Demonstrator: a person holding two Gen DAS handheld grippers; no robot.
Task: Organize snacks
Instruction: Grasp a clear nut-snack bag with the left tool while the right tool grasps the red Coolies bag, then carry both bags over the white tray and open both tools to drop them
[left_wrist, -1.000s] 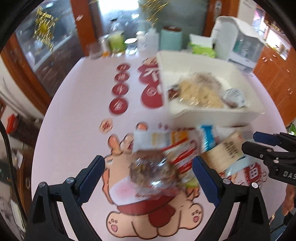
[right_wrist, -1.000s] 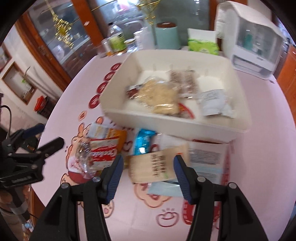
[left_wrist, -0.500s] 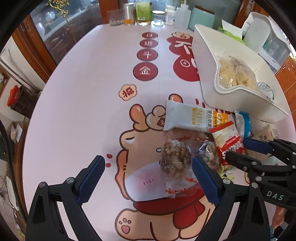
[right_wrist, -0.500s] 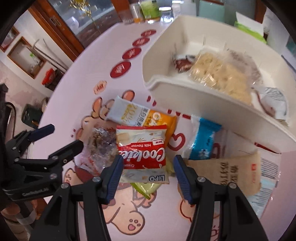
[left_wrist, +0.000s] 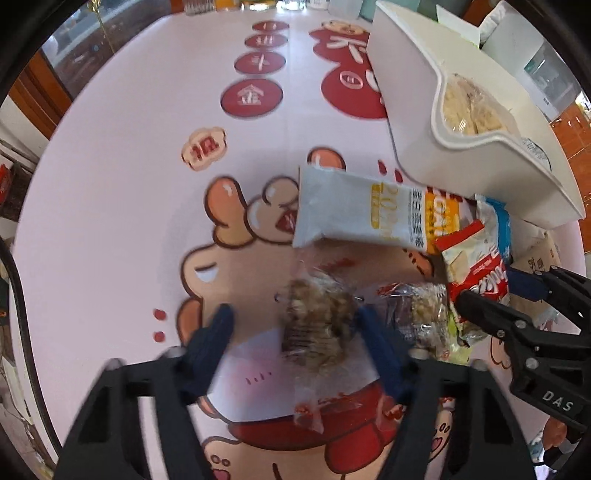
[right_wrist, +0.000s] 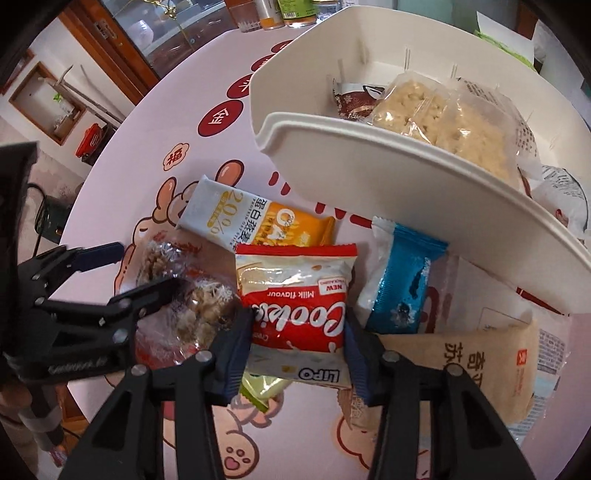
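Note:
Loose snacks lie on the pink cartoon tablecloth in front of a white bin (left_wrist: 476, 173) (right_wrist: 424, 177). My left gripper (left_wrist: 295, 325) straddles a clear bag of nutty clusters (left_wrist: 316, 325) (right_wrist: 159, 260), with the jaws part closed and blurred and gaps beside the bag. My right gripper (right_wrist: 297, 328) has its blue pads at both sides of a red and white Cookies packet (right_wrist: 295, 299) (left_wrist: 476, 273). A second clear nut bag (right_wrist: 205, 314) lies between the two grippers. A white and orange oat bar packet (left_wrist: 369, 216) (right_wrist: 255, 221) lies behind them.
A blue wafer packet (right_wrist: 402, 288), a tan paper packet (right_wrist: 480, 358) and a green packet (right_wrist: 262, 387) lie near the right gripper. The bin holds puffed rice cakes (right_wrist: 439, 118) and other wrapped snacks. Bottles and jars (right_wrist: 291, 11) stand at the table's far edge.
Both grippers have dropped closer to the table. The left jaws have narrowed around the clear nut bag. The right jaws have narrowed onto the Cookies packet.

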